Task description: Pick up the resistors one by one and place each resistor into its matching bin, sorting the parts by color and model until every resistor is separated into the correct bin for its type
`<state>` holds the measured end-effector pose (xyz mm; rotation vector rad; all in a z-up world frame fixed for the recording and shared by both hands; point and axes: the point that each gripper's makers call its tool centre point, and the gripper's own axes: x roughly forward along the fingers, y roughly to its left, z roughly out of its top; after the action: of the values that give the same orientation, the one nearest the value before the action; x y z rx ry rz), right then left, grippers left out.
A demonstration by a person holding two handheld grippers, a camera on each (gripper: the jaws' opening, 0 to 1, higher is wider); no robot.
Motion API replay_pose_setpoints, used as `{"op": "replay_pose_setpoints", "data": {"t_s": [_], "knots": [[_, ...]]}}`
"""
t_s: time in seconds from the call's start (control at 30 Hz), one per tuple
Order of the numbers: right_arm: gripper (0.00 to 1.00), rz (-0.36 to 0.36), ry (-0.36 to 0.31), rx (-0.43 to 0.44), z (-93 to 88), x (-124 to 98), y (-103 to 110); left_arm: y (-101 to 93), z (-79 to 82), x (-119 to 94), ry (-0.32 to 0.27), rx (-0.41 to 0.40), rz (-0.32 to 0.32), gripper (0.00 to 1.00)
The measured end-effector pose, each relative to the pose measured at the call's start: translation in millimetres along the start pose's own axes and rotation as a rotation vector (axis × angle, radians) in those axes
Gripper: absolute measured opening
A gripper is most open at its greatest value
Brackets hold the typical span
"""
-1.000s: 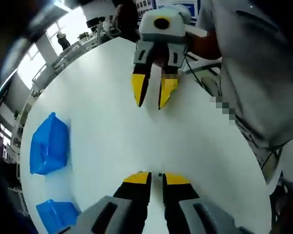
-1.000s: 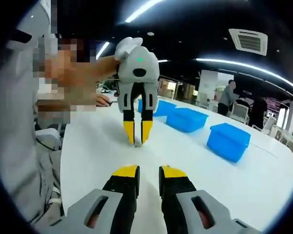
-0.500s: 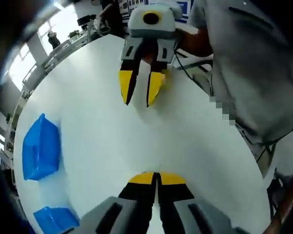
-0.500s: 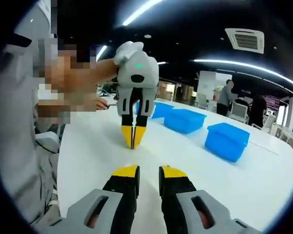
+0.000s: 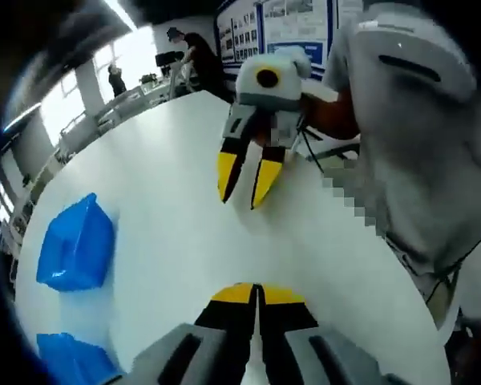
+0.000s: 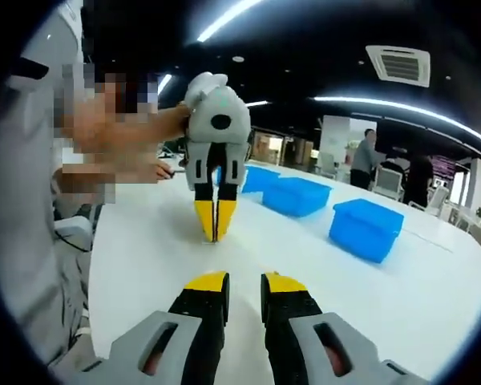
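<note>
Two handheld grippers with yellow-tipped black jaws are seen facing each other over a white round tabletop (image 5: pixel 168 241). In the left gripper view, the left gripper (image 5: pixel 259 295) is shown at the bottom centre with its jaws pressed together; whether a resistor is pinched between the tips cannot be told, since nothing that small is resolved. The right gripper (image 5: pixel 246 183) appears in the upper middle of that view, tips pointed down toward the tabletop, jaws parted by a narrow gap with nothing seen between them.

In the right gripper view, the right gripper (image 6: pixel 242 282) is shown at the bottom centre, slightly parted and empty, while the left gripper (image 6: pixel 215 220) is seen in the middle left, jaws closed just above the surface. Three blue plastic bins (image 6: pixel 369 228) are lined up at the centre right of that view, well apart from both grippers. No loose resistors can be made out on the tabletop.

A pickup is judged to be in hand. If a part is held, it could be dropped on the way to the bins, the grip being at the very tips. A wrong bin could also be chosen, as the bins look alike.
</note>
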<state>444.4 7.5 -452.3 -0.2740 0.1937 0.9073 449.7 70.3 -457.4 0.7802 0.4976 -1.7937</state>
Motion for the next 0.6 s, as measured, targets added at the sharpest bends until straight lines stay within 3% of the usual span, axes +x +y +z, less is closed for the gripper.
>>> {"op": "replay_pose_setpoints", "data": {"t_s": [0.13, 0.3, 0.33, 0.4, 0.5, 0.6], "knots": [[0.18, -0.013, -0.010, 0.007, 2.1, -4, -3, 12.4, 26.6, -6, -0.175, -0.035, 0.032, 0.05], [0.18, -0.017, -0.016, 0.011, 3.9, -5, -4, 58.3, 68.8, -29, -0.416, -0.094, 0.192, 0.05], [0.18, -0.016, -0.018, 0.010, 4.8, -5, -4, 70.5, 77.4, -35, -0.479, -0.135, 0.231, 0.05], [0.18, -0.011, -0.025, 0.014, 6.3, -5, -3, 105.1, 88.7, -44, -0.626, -0.292, 0.351, 0.05], [0.18, -0.010, -0.026, 0.020, 6.0, -4, -2, 148.0, 76.8, -46, -0.634, -0.368, 0.563, 0.05], [0.18, -0.006, -0.026, 0.020, 6.3, -5, 0, 172.8, 74.9, -49, -0.680, -0.439, 0.659, 0.05]]}}
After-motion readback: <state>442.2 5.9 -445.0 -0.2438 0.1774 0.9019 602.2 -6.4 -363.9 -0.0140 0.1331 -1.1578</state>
